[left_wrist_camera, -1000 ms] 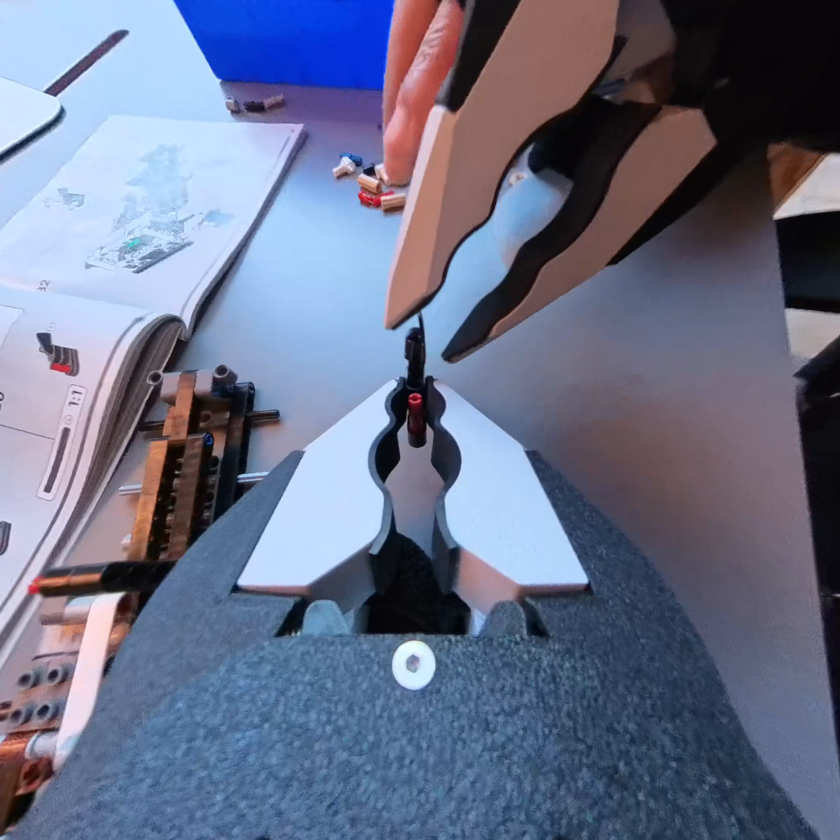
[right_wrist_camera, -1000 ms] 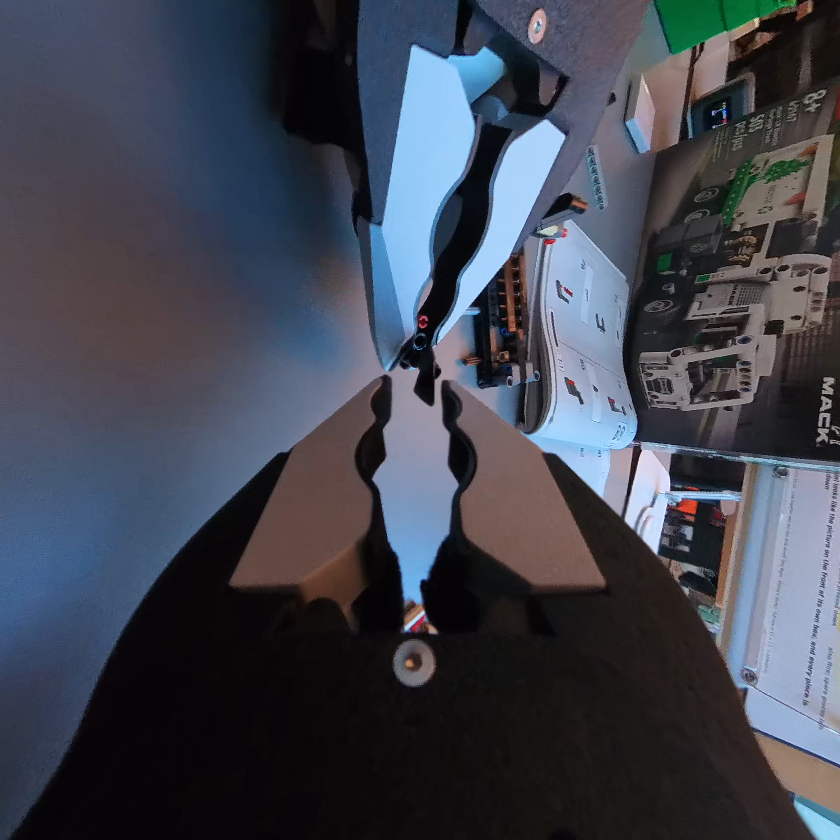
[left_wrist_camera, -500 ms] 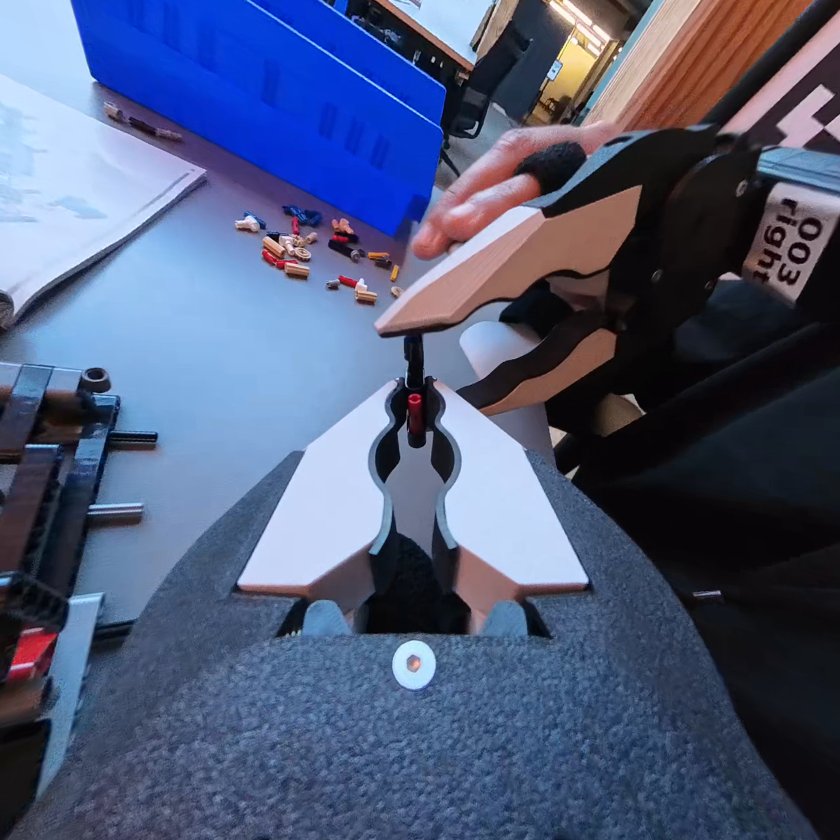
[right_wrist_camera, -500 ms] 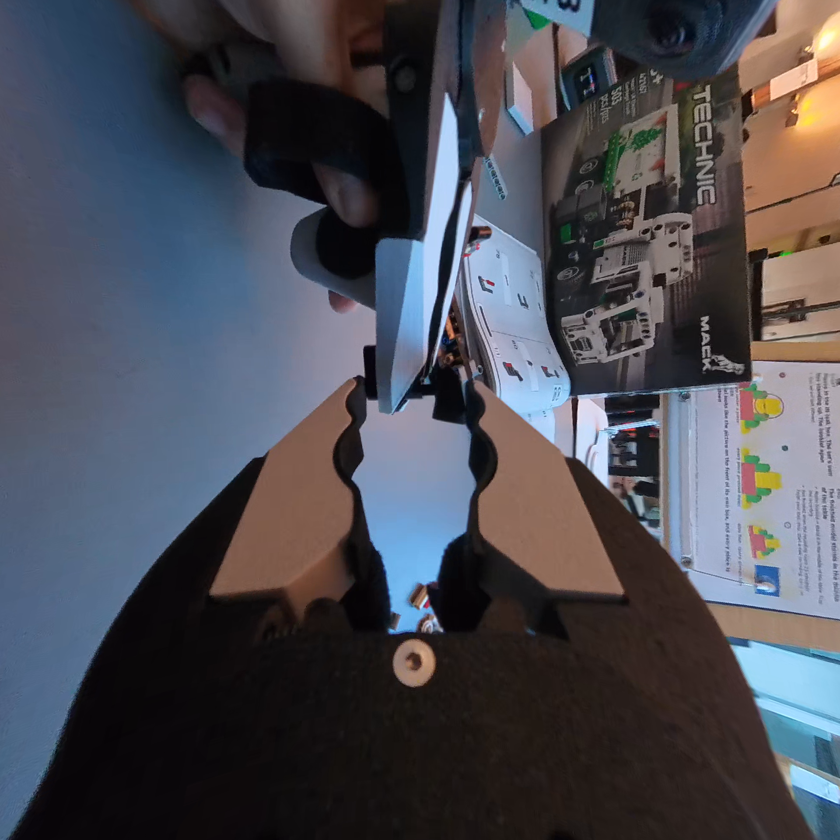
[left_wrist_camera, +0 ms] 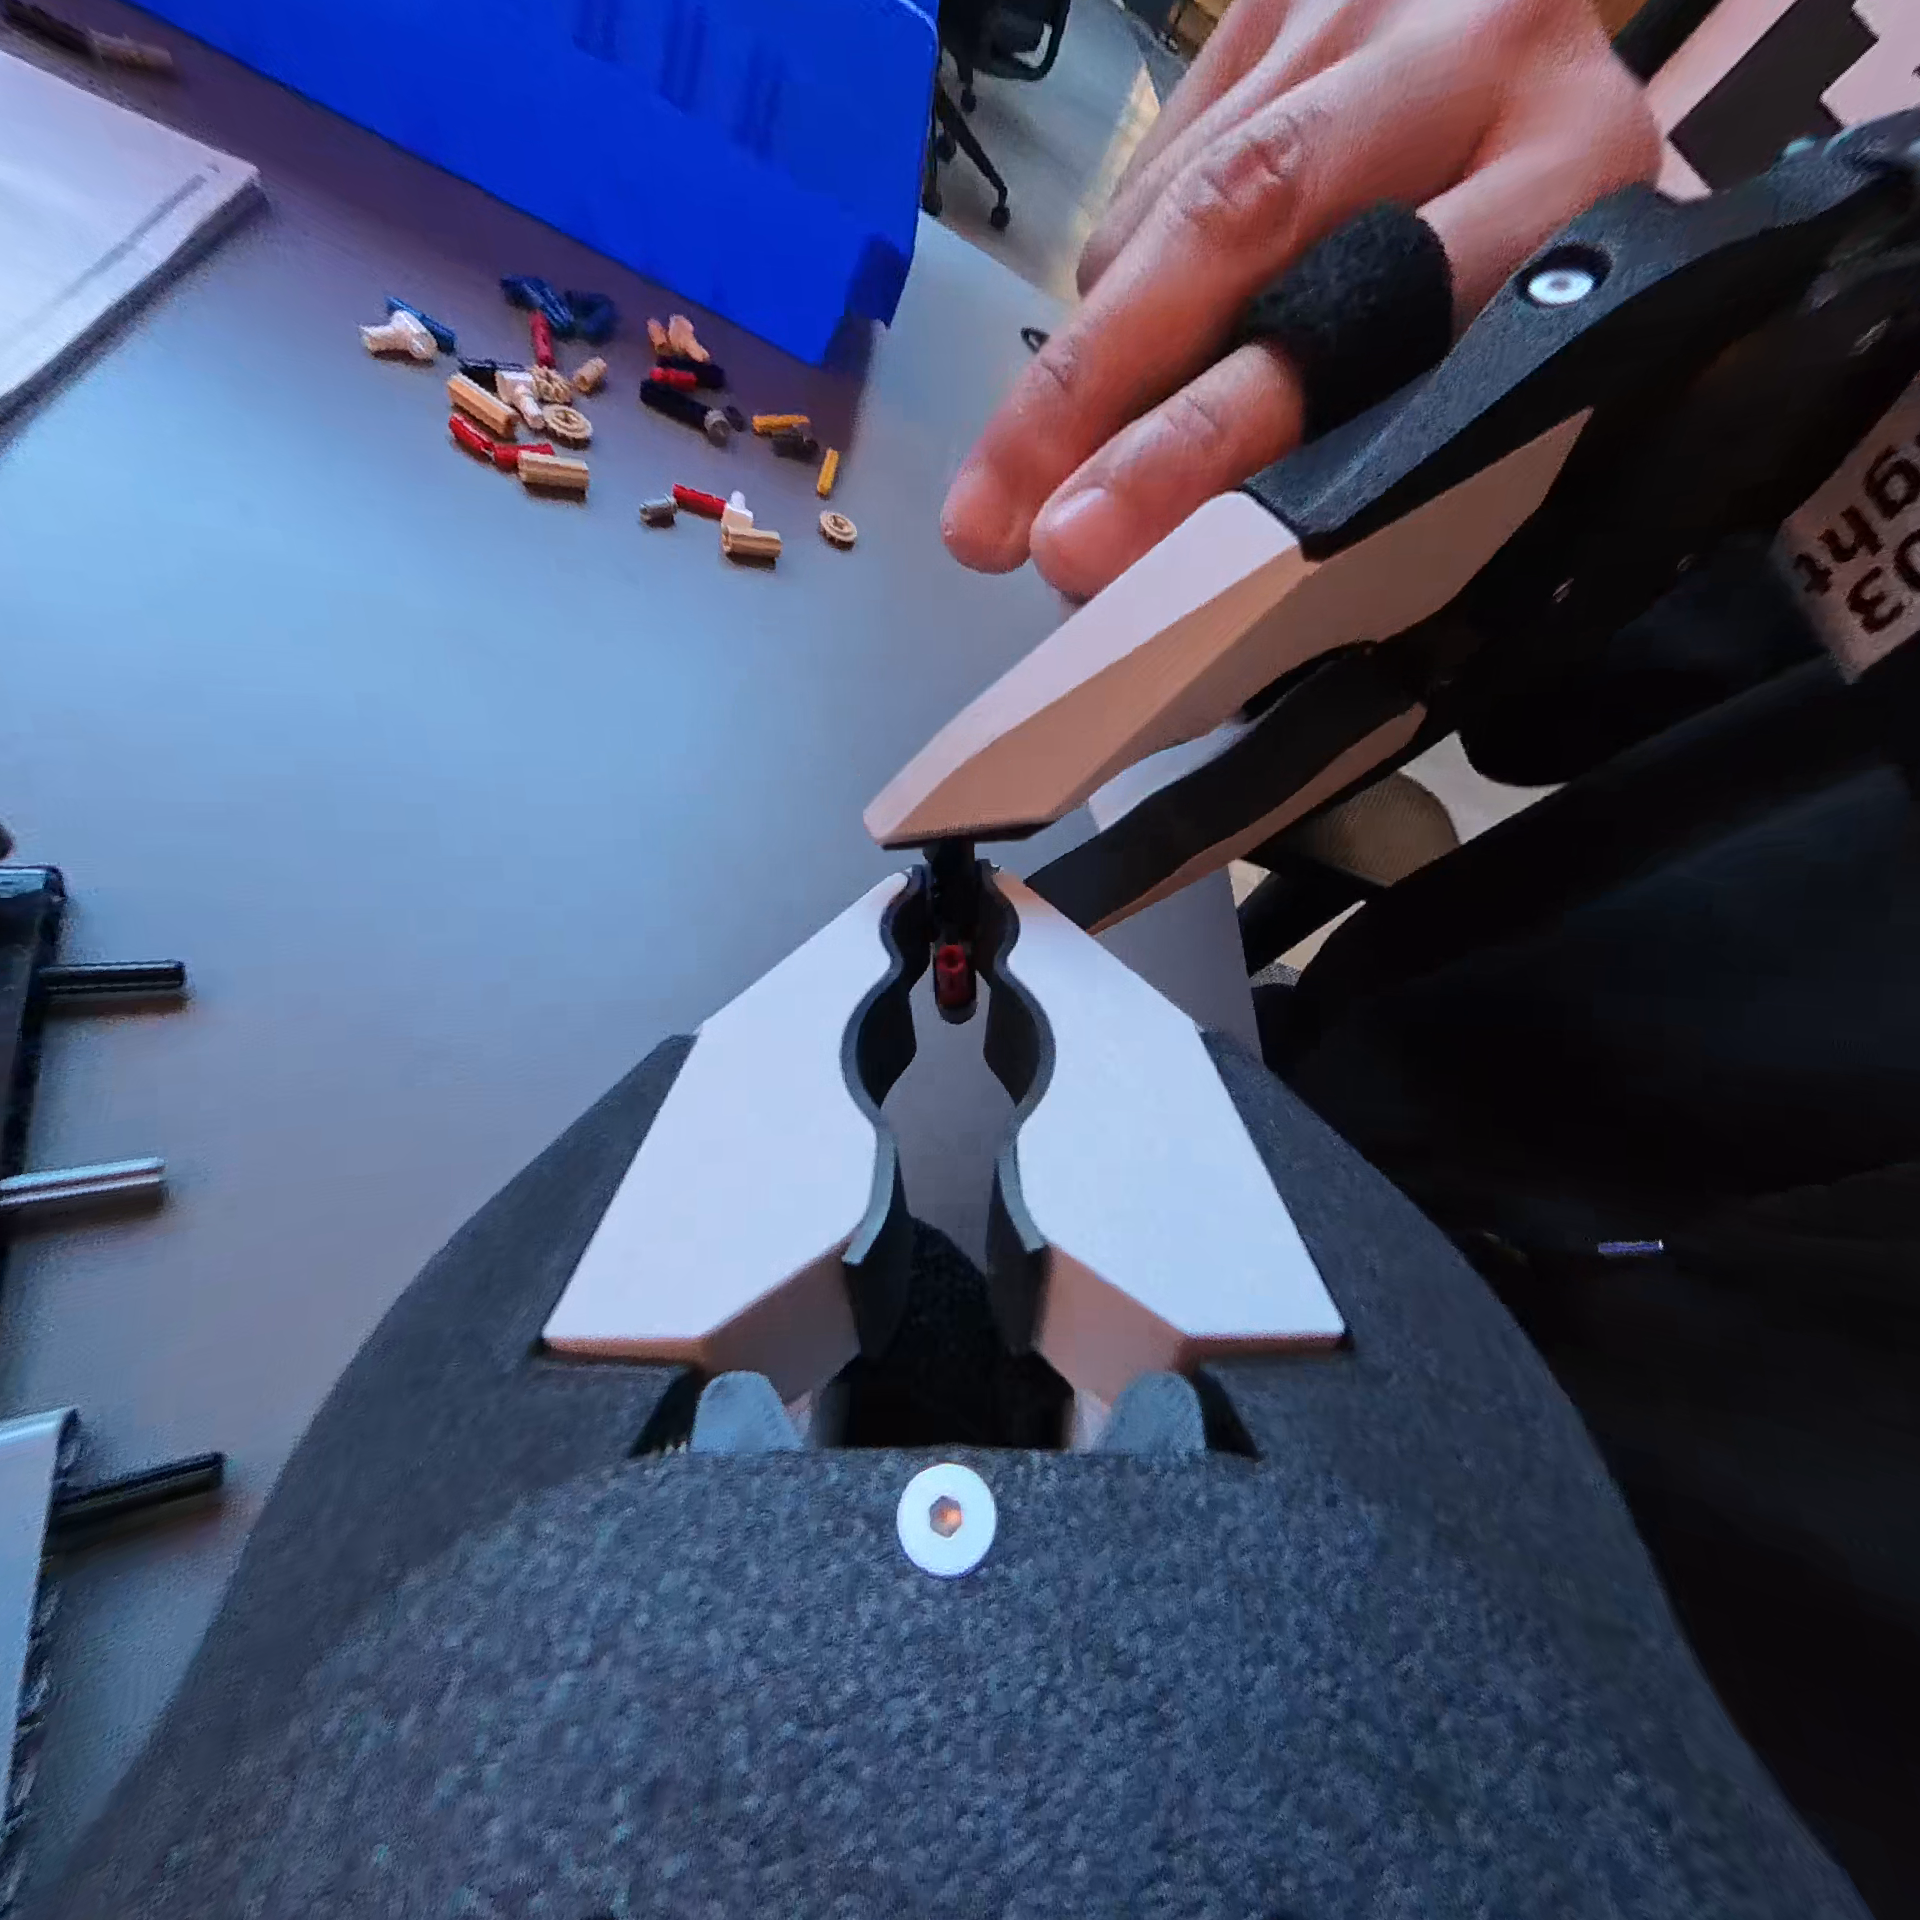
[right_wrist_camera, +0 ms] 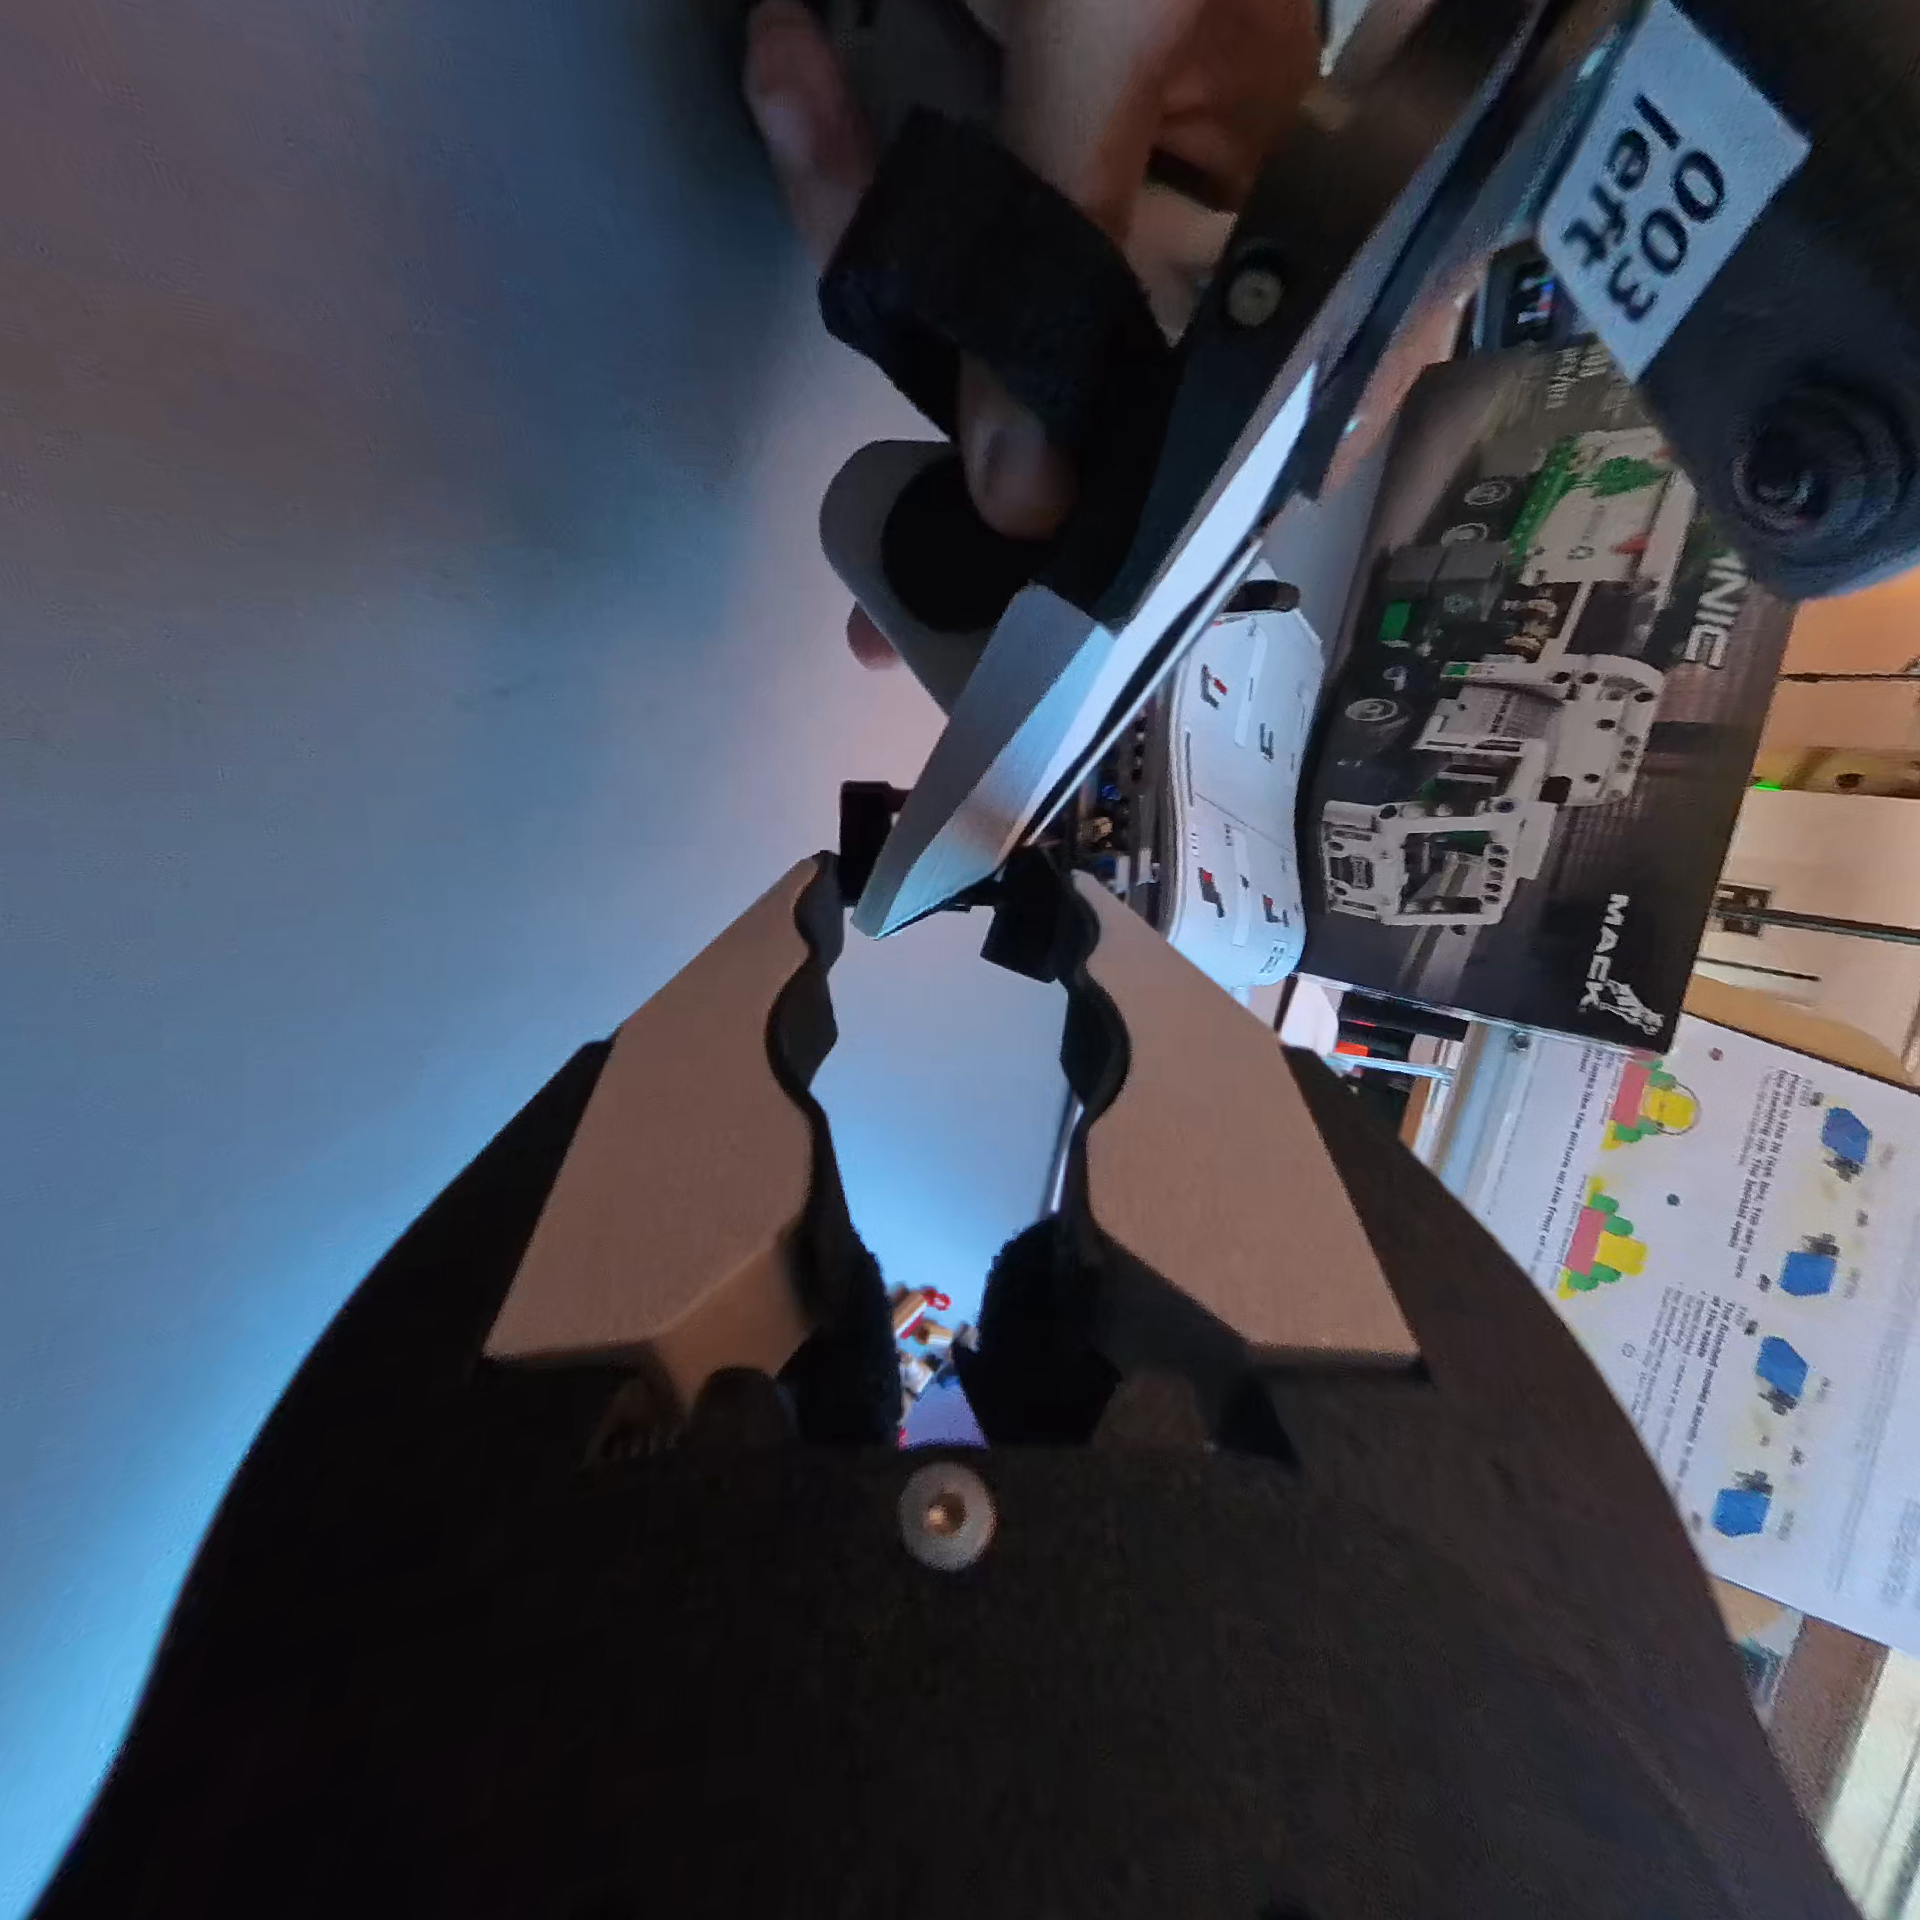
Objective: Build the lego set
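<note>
Here the left gripper point(left_wrist_camera: 951, 914) is clamped on a small black and red pin point(left_wrist_camera: 952, 961), held above the grey table point(left_wrist_camera: 436, 790). The right gripper point(right_wrist_camera: 951, 904) is spread wide, its tips straddling the pin's black end point(right_wrist_camera: 1023, 920).

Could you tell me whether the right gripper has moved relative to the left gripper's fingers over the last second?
Yes. In the left wrist view, the right gripper has swung from steeply above to the right side, closing onto the small black piece in the left gripper.

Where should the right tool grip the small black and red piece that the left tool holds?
Probably on the black tip of the small black and red piece, from the far end: it alone sticks out past the shut left tool. The open right tool already flanks it.
</note>
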